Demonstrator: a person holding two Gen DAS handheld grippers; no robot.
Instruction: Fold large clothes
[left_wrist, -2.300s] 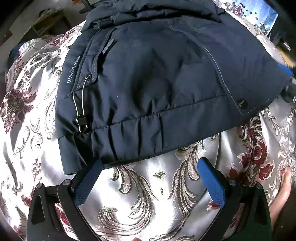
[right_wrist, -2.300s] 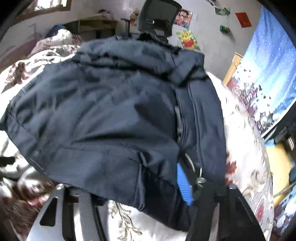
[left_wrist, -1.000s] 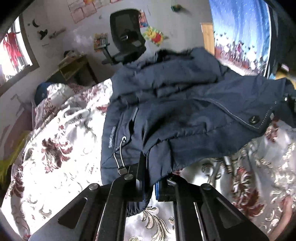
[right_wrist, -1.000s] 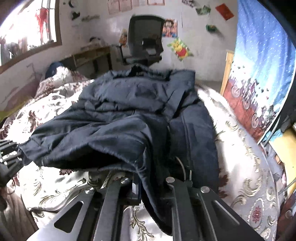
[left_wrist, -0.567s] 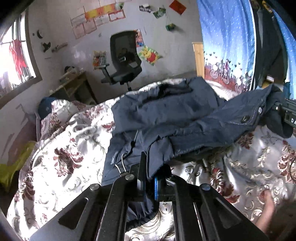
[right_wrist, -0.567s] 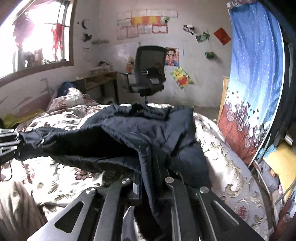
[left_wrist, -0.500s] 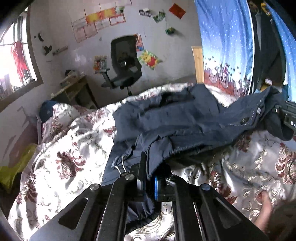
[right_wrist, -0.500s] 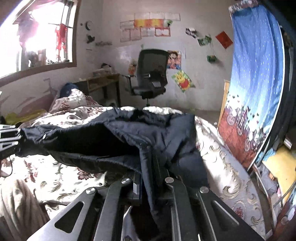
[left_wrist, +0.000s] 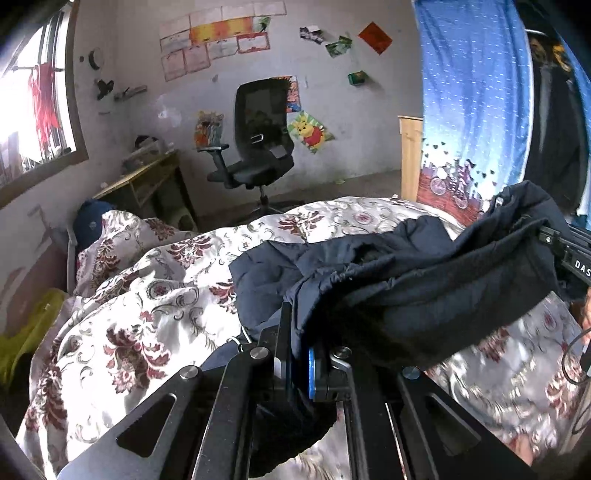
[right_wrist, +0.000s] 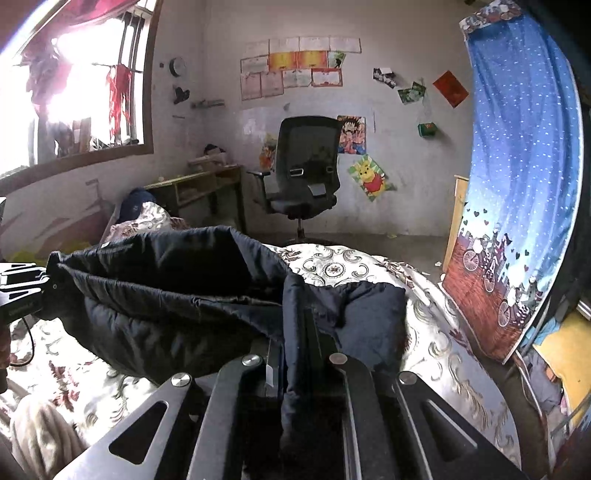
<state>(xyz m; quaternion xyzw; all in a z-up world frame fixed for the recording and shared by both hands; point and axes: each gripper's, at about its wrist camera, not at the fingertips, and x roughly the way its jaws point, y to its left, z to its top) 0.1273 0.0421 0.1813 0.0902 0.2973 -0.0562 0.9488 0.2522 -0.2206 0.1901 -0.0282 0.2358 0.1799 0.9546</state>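
The jacket (left_wrist: 424, 280) hung above the bed (left_wrist: 155, 295), stretched between the two grippers, with its far part resting on the bedspread. The left gripper (left_wrist: 299, 354) was closed tight on one corner of the hem, and the right gripper (right_wrist: 295, 332) was closed on the other corner. I think the hem was held up so that the near half could go over the far half.

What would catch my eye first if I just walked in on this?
A dark navy jacket hangs stretched in mid-air above the flowered bedspread, pinched at each end by a black claw: the left claw and the right claw. Behind, an office chair stands against a poster-covered wall.
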